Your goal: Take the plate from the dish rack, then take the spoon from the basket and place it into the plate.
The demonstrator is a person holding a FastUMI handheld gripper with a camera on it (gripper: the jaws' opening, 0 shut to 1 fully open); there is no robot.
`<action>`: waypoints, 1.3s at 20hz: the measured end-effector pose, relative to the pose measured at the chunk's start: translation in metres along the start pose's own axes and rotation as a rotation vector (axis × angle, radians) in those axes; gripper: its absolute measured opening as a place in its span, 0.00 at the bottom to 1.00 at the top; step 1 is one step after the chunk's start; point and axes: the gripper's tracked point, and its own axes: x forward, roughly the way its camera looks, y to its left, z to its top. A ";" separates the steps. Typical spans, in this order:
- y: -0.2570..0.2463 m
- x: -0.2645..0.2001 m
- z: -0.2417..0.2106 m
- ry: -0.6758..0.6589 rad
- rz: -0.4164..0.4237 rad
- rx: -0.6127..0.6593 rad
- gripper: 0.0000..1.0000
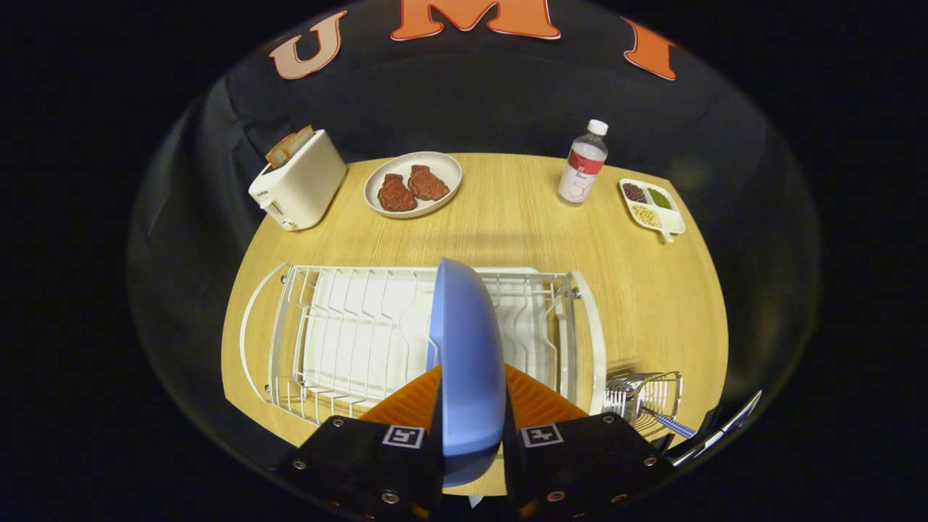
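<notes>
Gripper [471, 406] closed on blue plate [467, 362], one finger pressed against each face; plate held on edge between fingers, upright, rim pointing away. Plate positioned over white wire dish rack [362, 333] on wooden table [522, 225]; whether plate touches rack wires: cannot tell. Rack slots otherwise vacant, white drip tray beneath.

Wire basket [645, 395] just beside rack end, right of fingers, holding spoon [674, 426] with blue checked handle (bowl end not discernible).

Beyond rack, far side of table:
- White toaster [299, 190], slice of bread [288, 146] standing in slot.
- Beige oval dish [413, 185] holding two brown meat pieces [411, 190].
- Clear bottle [583, 165], white cap, upright.
- White divided tray [652, 206], dark, green and pale dry grains in separate compartments.
</notes>
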 end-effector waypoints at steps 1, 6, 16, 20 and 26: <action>-0.006 -0.005 0.004 -0.016 -0.029 0.001 0.33; -0.017 -0.034 0.019 -0.089 -0.051 0.016 0.26; -0.042 -0.076 -0.040 -0.058 0.123 0.100 0.25; -0.053 -0.079 -0.081 -0.025 0.205 0.143 0.25; -0.048 -0.084 -0.138 -0.006 0.369 0.202 0.25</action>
